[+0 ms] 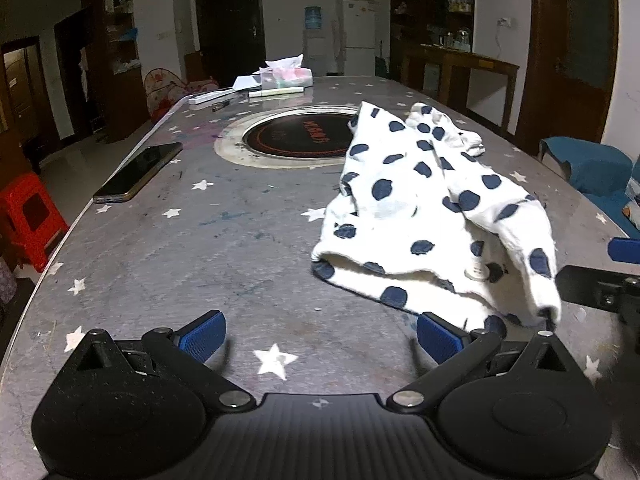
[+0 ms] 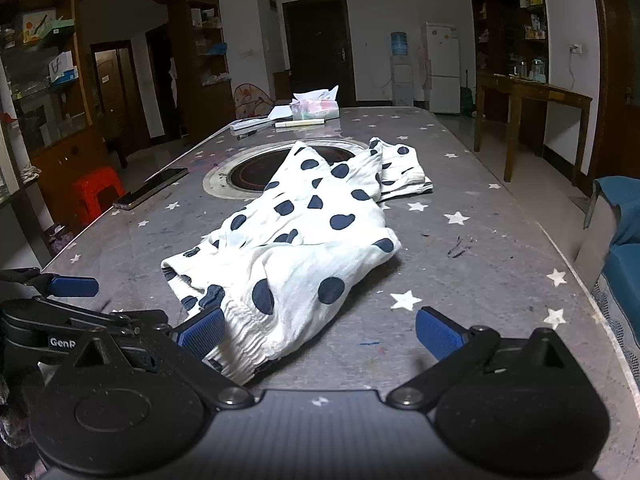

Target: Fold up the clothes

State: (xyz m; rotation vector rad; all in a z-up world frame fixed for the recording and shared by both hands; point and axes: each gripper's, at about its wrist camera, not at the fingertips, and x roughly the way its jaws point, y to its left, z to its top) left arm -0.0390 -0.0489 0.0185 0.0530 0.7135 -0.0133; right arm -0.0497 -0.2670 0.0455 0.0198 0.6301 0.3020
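A white garment with navy dots [image 1: 432, 216] lies crumpled on the grey star-patterned table [image 1: 200, 248], its far end reaching the round inset hob [image 1: 296, 136]. My left gripper [image 1: 320, 338] is open just left of the garment's near hem, with bare table between its blue pads. In the right wrist view the same garment [image 2: 296, 236] lies ahead, its elastic waistband nearest. My right gripper [image 2: 320, 332] is open over that waistband, whose edge lies between the blue pads, against the left one. The left gripper [image 2: 72, 286] shows at the left edge there.
A dark phone [image 1: 138, 172] lies near the table's left edge. A tissue box [image 1: 286, 76], papers and pens sit at the far end. A red stool [image 1: 28, 216] stands left of the table, a blue seat [image 2: 624, 240] to the right.
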